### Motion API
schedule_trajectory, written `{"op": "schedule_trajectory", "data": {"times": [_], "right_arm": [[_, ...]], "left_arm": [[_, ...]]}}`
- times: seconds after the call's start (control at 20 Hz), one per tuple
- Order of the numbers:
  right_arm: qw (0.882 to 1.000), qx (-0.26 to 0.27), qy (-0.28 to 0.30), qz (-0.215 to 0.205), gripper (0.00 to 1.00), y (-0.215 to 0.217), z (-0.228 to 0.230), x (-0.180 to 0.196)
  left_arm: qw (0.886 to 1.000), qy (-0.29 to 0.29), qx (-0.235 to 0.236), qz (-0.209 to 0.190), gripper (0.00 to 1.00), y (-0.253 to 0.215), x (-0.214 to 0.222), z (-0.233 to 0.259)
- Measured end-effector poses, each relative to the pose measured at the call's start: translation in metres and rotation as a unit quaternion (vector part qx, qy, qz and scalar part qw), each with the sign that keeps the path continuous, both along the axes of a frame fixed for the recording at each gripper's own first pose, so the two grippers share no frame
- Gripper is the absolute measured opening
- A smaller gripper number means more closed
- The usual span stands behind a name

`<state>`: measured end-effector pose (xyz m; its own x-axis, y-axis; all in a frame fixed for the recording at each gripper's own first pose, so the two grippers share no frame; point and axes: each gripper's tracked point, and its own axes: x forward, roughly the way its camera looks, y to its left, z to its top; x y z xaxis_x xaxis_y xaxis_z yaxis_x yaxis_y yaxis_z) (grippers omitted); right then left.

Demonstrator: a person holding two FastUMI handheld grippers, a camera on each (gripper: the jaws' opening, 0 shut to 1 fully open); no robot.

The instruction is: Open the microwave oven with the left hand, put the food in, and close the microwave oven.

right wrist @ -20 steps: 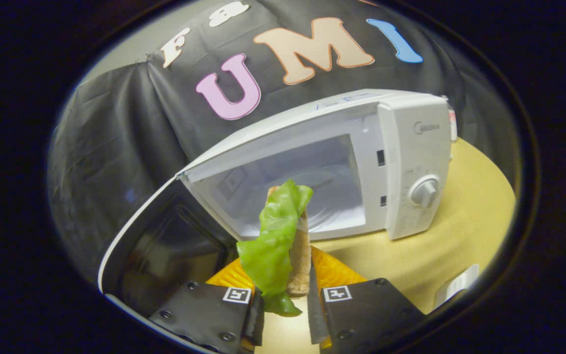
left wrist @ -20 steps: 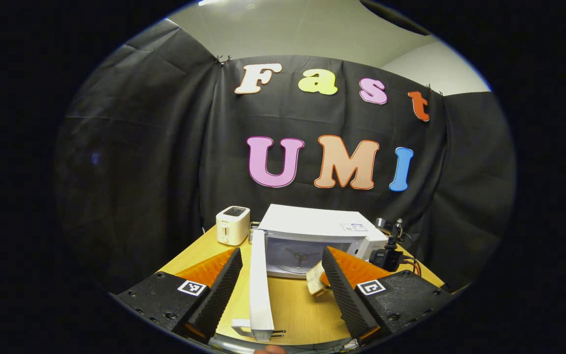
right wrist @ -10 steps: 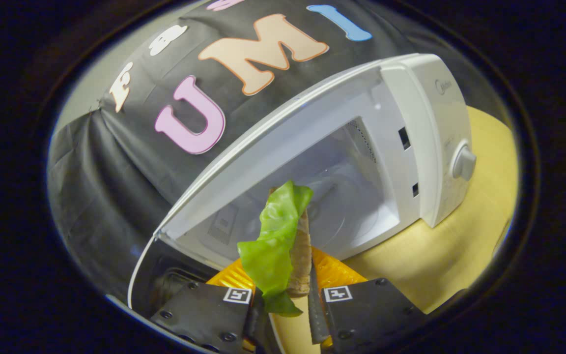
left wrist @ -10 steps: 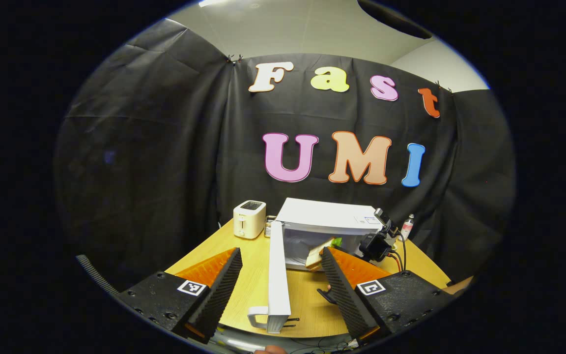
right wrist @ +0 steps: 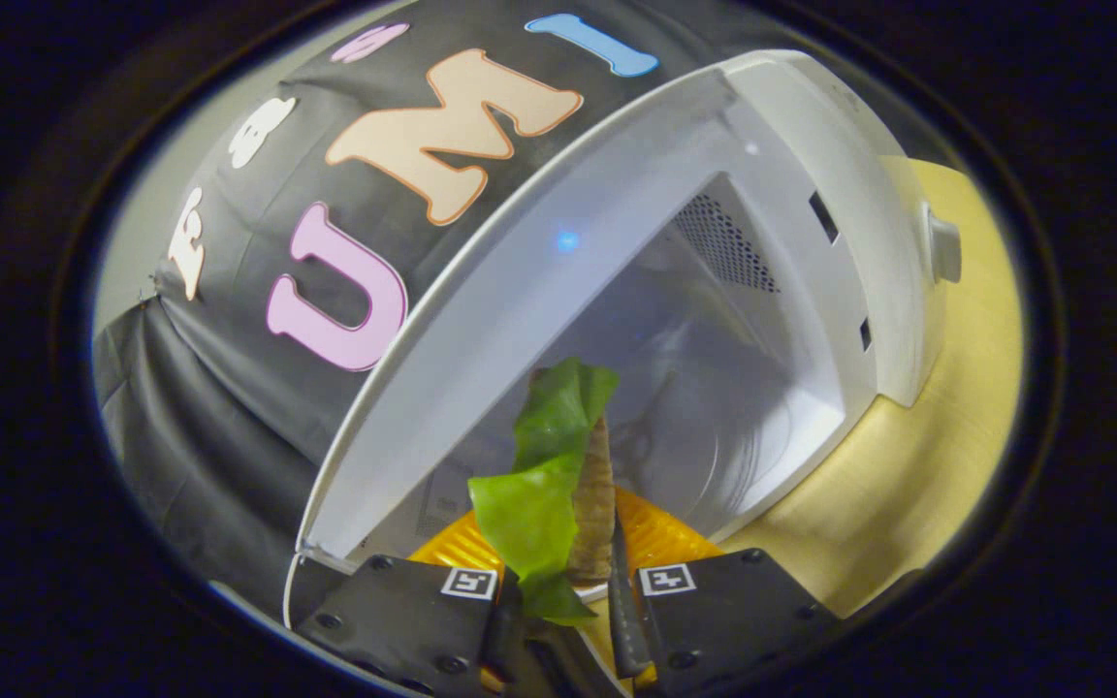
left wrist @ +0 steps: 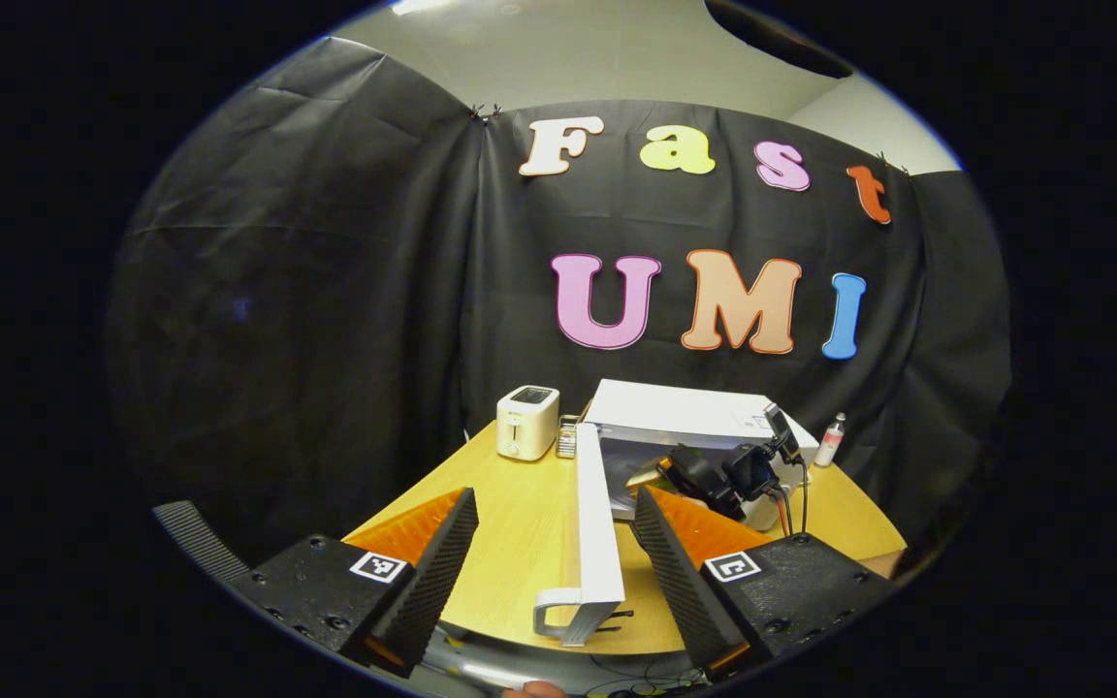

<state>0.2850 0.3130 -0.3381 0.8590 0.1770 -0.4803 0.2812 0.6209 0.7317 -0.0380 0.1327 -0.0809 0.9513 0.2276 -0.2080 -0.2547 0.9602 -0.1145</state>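
A white microwave [left wrist: 675, 417] stands at the back of the round wooden table [left wrist: 520, 543], its door [left wrist: 595, 528] swung out toward me, handle at the near end. In the left gripper view my left gripper [left wrist: 554, 572] is open and held back from the table edge, the door's edge showing between its fingers. The right gripper [left wrist: 709, 480] reaches into the oven mouth there. In the right gripper view my right gripper [right wrist: 563, 601] is shut on a sandwich [right wrist: 592, 494] with a green lettuce leaf [right wrist: 534, 494], held upright at the opening of the microwave cavity [right wrist: 714, 388].
A white toaster [left wrist: 526, 423] stands left of the microwave with a small metal rack [left wrist: 567, 438] beside it. A small bottle [left wrist: 829, 441] stands to the microwave's right. The microwave's control knob [right wrist: 944, 250] sticks out on its front panel.
The right gripper has carried the sandwich forward from in front of the microwave to the cavity's mouth. The left gripper has drawn back and to the left, still open.
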Motion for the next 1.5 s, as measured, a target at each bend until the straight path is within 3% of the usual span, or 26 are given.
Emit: {"op": "schedule_trajectory", "data": {"times": [0.45,0.5,0.85,1.05,1.15,1.35,1.4,1.5], "right_arm": [[0.997,0.031,-0.013,-0.072,0.39,-0.003,-0.013,0.036],[0.997,0.028,-0.014,-0.075,0.31,-0.002,-0.015,0.037],[0.997,0.006,-0.007,-0.07,0.31,-0.004,-0.033,0.04],[0.998,-0.02,-0.012,-0.06,0.31,-0.008,-0.037,0.04],[0.998,-0.036,-0.004,-0.057,0.44,-0.011,-0.039,0.037],[0.995,-0.089,0.004,-0.036,0.53,-0.018,-0.05,0.037],[0.995,-0.1,0.003,-0.03,0.67,-0.018,-0.054,0.037],[0.993,-0.12,0.0,-0.015,0.81,-0.018,-0.054,0.033]], "left_arm": [[1.0,0.015,0.024,0.007,0.96,0.016,-0.009,-0.004],[1.0,0.016,0.024,0.008,0.96,0.015,-0.011,-0.006],[0.998,0.008,0.061,0.006,0.95,0.022,-0.013,0.008],[0.999,0.013,0.045,0.009,0.96,0.022,-0.014,0.003],[0.999,0.01,0.046,0.007,0.96,0.022,-0.015,0.004],[0.999,0.01,0.038,0.0,0.94,0.017,-0.015,0.002],[1.0,0.011,0.028,-0.004,0.96,0.013,-0.015,0.0],[1.0,0.009,0.014,-0.011,0.96,0.005,-0.012,0.001]]}}
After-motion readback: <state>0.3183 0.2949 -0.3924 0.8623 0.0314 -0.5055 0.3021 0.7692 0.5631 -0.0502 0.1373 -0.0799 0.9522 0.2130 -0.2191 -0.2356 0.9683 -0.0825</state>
